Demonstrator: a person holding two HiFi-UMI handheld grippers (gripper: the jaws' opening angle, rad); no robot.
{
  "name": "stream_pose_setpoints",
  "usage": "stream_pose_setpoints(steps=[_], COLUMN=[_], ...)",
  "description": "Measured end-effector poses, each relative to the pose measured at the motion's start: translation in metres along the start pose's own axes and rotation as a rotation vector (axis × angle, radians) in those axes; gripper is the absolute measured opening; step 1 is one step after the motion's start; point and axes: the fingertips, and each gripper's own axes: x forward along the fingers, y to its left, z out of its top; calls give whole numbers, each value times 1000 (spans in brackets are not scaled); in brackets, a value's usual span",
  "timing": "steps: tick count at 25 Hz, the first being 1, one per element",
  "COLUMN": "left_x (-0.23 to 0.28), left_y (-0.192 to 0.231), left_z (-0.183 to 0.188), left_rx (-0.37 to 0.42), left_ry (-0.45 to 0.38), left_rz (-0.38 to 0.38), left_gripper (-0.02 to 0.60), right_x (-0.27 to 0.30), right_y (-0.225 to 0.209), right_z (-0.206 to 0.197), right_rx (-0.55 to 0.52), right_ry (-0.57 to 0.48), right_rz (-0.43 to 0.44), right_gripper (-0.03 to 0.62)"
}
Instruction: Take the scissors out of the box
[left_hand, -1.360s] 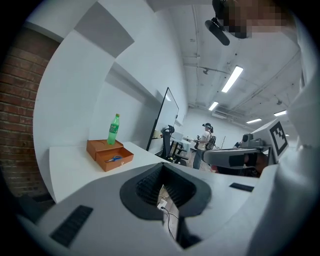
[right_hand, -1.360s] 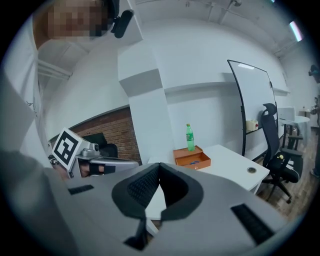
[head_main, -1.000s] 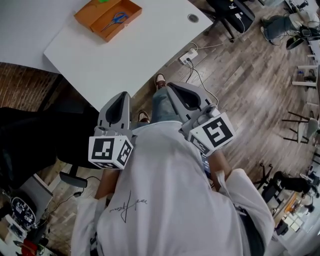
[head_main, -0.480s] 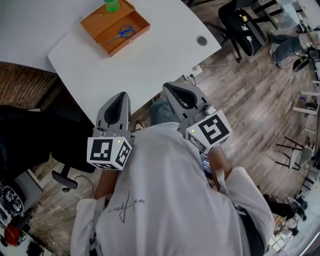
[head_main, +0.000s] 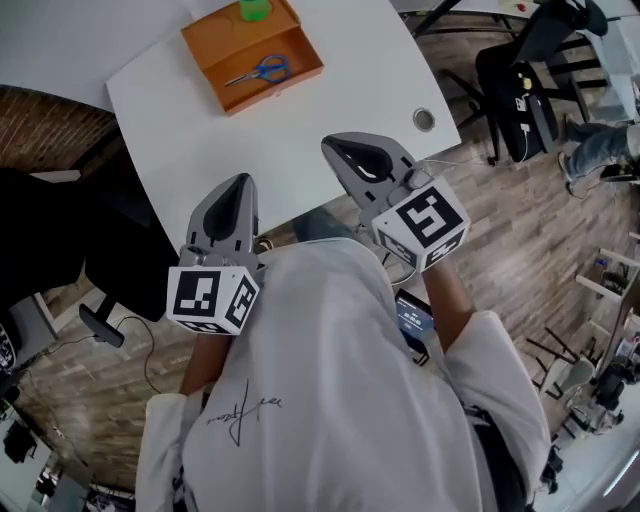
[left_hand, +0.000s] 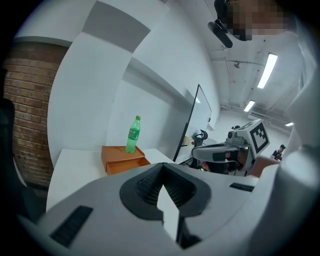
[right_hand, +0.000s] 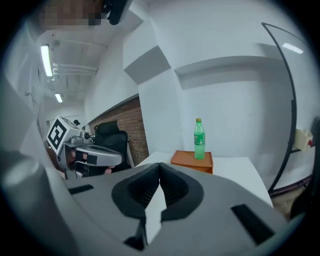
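1. Both grippers have come forward since the earlier frames. Their tips were short of the table (head_main: 330, 110) then and now reach over its near edge, and the box (head_main: 278, 90) sits closer in the head view.
2. Left gripper (head_main: 236, 185): its own view shows the pads pressed together with nothing between them. Right gripper (head_main: 345, 148): likewise closed and empty. Both are well apart from the box.
3. The box is orange, open-topped and shallow, and lies toward the table's far left corner. The scissors (head_main: 262, 71), with blue handles, lie flat on its floor in the larger near section, untouched.
4. A green bottle (head_main: 255, 9) stands upright at the box's far end. It seems to be inside a small far section, though I cannot be sure it is not just behind the box.
5. Risks, as I judge them:
   - The jaws must part before reaching in. Arriving closed would only push the scissors along the floor.
   - The scissors lie flat, so the jaws could slip off them or catch just one handle loop, letting the blades swing.
   - The box looks light. A jaw catching its wall could drag or tip it if the other gripper does not steady it.
   - A reach that goes too far could knock over the tall, narrow bottle.
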Motion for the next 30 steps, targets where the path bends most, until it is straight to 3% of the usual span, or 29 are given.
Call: stream_pose_setpoints(steps=[9, 16, 24, 30], left_x=[45, 64, 77, 75], left_y=[4, -2, 16, 29], left_z=[7, 5, 4, 9], left_rx=[-37, -53, -72, -95], left_ry=[-22, -10, -17, -27], left_rz=[118, 178, 261, 278], left_gripper=[3, 3, 3, 3], right_x=[36, 61, 94, 112], right_y=[-56, -71, -89, -86], right_z=[0, -6, -6, -15], right_rx=[-110, -190, -250, -273], right_ry=[53, 105, 142, 204], right_rz=[130, 246, 307, 336], right_gripper=[9, 11, 11, 14])
